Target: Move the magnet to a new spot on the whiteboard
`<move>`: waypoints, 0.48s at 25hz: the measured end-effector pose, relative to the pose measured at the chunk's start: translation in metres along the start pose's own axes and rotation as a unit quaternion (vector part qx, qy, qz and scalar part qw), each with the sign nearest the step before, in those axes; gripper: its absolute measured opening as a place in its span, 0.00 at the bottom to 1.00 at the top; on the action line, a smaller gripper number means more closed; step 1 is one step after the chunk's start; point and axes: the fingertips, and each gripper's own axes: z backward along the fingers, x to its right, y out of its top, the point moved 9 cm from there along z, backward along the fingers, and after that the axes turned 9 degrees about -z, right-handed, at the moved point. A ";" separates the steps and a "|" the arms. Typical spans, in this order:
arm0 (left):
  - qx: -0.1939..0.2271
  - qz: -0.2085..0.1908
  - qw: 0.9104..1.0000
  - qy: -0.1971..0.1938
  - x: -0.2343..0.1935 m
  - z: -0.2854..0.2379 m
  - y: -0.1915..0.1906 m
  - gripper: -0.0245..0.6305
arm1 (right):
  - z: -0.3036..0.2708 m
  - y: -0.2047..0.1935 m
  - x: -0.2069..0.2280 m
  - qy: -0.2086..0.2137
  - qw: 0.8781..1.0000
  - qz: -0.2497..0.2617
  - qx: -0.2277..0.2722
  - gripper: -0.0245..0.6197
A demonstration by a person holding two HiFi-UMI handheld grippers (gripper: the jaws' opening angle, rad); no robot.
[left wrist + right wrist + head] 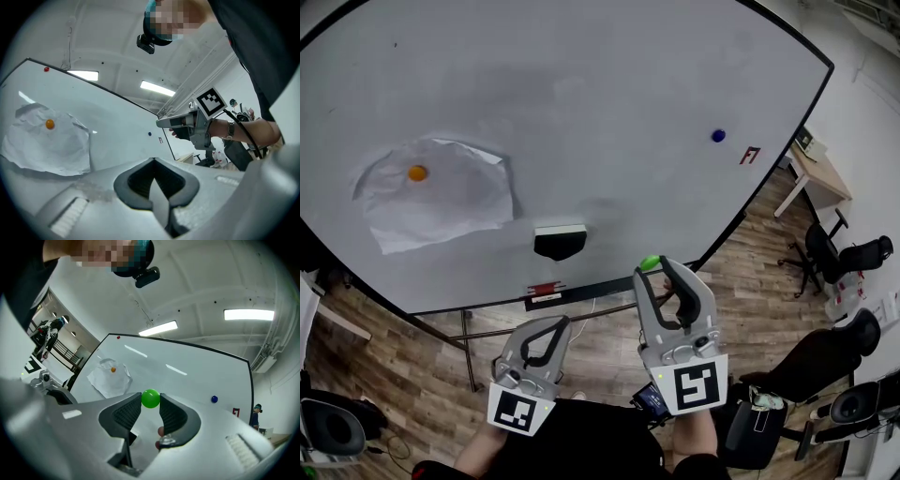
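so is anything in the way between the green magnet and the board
Nothing visible. The green magnet sits in the jaws of the right gripper, with only air between it and the whiteboard. On the board, avoid the paper with its orange magnet at left, the eraser low in the middle and the blue magnet at right.

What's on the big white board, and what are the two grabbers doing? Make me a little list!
board: whiteboard, mostly bare
right gripper: shut on the green magnet, not on the board
left gripper: shut, empty
orange magnet: pins a crumpled paper, left side
blue magnet: right side
eraser: stuck low, near the middle
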 end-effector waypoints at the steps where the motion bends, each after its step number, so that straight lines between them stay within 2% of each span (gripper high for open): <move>1: -0.002 0.001 1.000 0.001 0.002 0.001 0.001 0.04 | 0.003 -0.002 -0.001 0.002 1.000 -0.005 0.000 0.24; 12: -0.015 -0.005 1.000 0.009 0.014 0.005 0.008 0.04 | 0.031 -0.019 -0.008 0.007 0.999 -0.033 -0.007 0.24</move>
